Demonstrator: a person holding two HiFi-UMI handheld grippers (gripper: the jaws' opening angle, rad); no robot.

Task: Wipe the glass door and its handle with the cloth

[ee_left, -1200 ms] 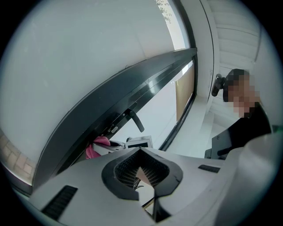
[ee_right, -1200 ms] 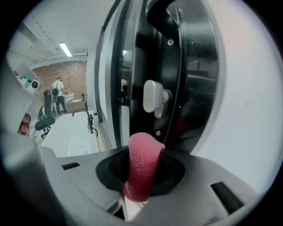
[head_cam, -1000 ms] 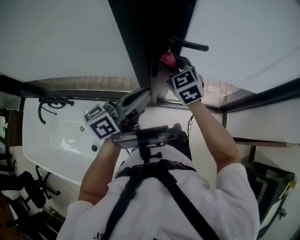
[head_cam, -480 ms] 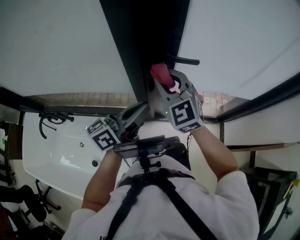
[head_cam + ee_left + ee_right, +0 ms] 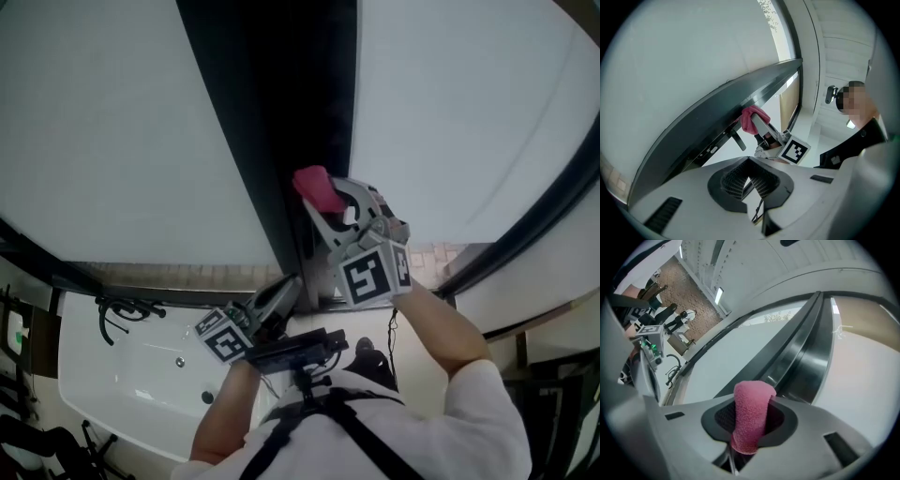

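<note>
Cloth (image 5: 751, 408), pink, was gripped in our right claw (image 5: 330, 208) at the dark door frame (image 5: 272, 122); our left claw (image 5: 748, 171) hung closed, empty, below.

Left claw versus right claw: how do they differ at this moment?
The right claw is shut on the pink cloth; the left claw is shut on nothing. The right claw is raised, cloth at the dark door frame; the left claw sits lower, apart from the cloth. Both point toward the frame.
</note>
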